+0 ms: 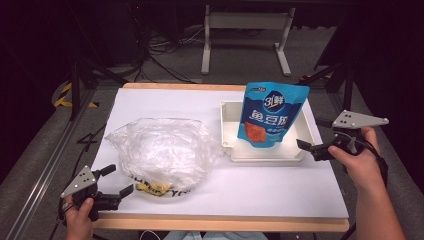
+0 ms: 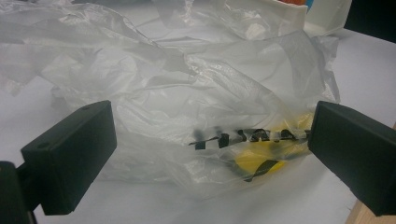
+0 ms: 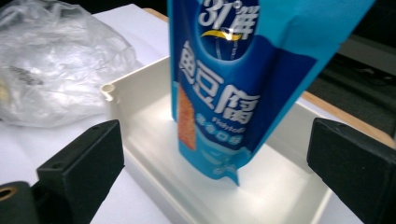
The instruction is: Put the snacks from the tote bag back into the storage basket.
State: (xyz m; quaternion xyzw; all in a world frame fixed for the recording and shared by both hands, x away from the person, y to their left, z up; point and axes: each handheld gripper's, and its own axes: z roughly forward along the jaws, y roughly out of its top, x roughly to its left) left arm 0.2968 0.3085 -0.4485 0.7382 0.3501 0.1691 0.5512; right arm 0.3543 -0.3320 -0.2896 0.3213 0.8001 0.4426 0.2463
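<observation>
Your left gripper (image 2: pixel 210 154), jaws spread and empty, faces the crumpled plastic bag (image 2: pixel 187 93), which lies on the white table (image 1: pixel 260 185) just ahead of it. Your right gripper (image 3: pixel 215 168), jaws likewise parted and holding nothing, points at the blue pouch (image 3: pixel 233 84). The pouch stands upright in the white tray (image 1: pixel 230 130), right of the bag.
</observation>
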